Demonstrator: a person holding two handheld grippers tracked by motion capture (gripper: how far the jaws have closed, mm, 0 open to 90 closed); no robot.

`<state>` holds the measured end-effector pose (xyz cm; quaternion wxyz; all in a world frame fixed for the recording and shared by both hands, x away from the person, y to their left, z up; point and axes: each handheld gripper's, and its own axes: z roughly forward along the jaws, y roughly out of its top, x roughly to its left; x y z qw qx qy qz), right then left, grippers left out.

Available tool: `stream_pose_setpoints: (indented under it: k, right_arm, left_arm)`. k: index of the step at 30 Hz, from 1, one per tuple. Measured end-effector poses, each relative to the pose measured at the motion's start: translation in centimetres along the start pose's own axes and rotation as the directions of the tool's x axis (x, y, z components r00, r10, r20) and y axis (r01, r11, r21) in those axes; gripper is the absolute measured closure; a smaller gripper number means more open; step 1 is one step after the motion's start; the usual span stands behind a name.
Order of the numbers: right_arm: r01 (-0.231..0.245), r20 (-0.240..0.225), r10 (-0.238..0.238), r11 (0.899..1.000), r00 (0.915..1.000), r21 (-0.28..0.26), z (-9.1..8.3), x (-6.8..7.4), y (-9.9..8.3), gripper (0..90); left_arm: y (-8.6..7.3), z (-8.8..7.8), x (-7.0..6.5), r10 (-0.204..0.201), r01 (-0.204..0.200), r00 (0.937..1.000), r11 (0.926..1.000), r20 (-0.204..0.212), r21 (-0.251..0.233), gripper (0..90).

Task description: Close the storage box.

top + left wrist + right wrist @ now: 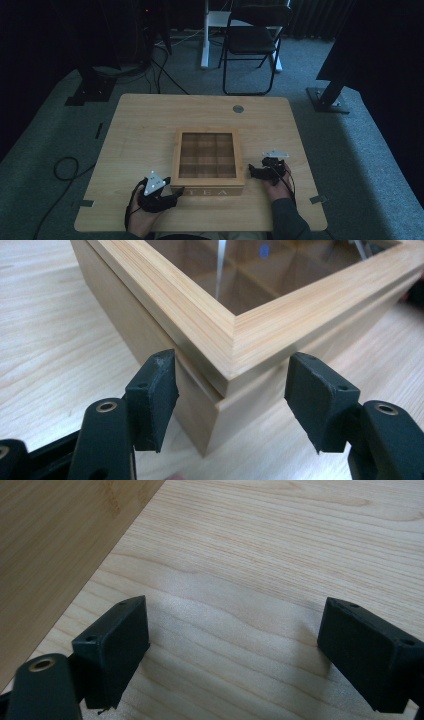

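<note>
Left gripper view: left gripper jaws spread, straddling near-left corner of tea box, lid seam between pads. Right gripper released, empty, beside box's right wall near table front edge.

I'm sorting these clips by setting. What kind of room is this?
Probably a dim lab or recording studio, not a home: a lone wooden table on grey carpet, dark stands with cables beside it, and a folding chair behind.

We list two black grippers, left gripper and right gripper: grey triangular plates, brass-ringed screw holes, black cables, dark sleeve
</note>
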<state>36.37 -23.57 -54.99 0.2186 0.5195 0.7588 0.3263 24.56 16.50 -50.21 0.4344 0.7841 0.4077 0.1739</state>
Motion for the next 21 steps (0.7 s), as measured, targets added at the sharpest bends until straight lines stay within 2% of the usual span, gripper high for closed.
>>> stream_pose_setpoints:
  k: [2, 4, 8, 15, 21]
  right_arm:
    - [0.000, 0.000, 0.000, 1.000, 1.0000, 0.000, 0.0, 0.0, 0.0, 12.7]
    - [0.000, -0.001, 0.000, 1.000, 1.0000, 0.000, 0.0, 0.0, 0.0, 12.7]
    - [0.000, -0.001, 0.000, 1.000, 1.0000, 0.000, 0.0, 0.0, 0.0, 12.7]
    - [0.000, -0.001, 0.000, 1.000, 1.0000, 0.000, 0.0, 0.0, 0.0, 12.7]
    - [0.000, -0.001, 0.000, 1.000, 1.0000, 0.000, 0.0, 0.0, 0.0, 12.7]
  left_arm:
    - [0.0, -0.7, 0.3, -0.044, 0.045, 0.9985, 0.9979, 0.032, -0.046, 38.4]
    - [0.1, -1.3, 0.8, -0.058, 0.059, 0.9982, 0.9950, 0.014, -0.081, 38.4]
    - [0.1, -1.8, 1.8, -0.104, 0.103, 0.9946, 0.9887, 0.000, -0.109, 37.0]
    - [0.1, -2.4, 2.2, -0.118, 0.114, 0.9928, 0.9814, -0.020, -0.155, 36.9]
    - [0.1, -2.6, 2.8, -0.156, 0.148, 0.9871, 0.9739, -0.035, -0.172, 36.7]
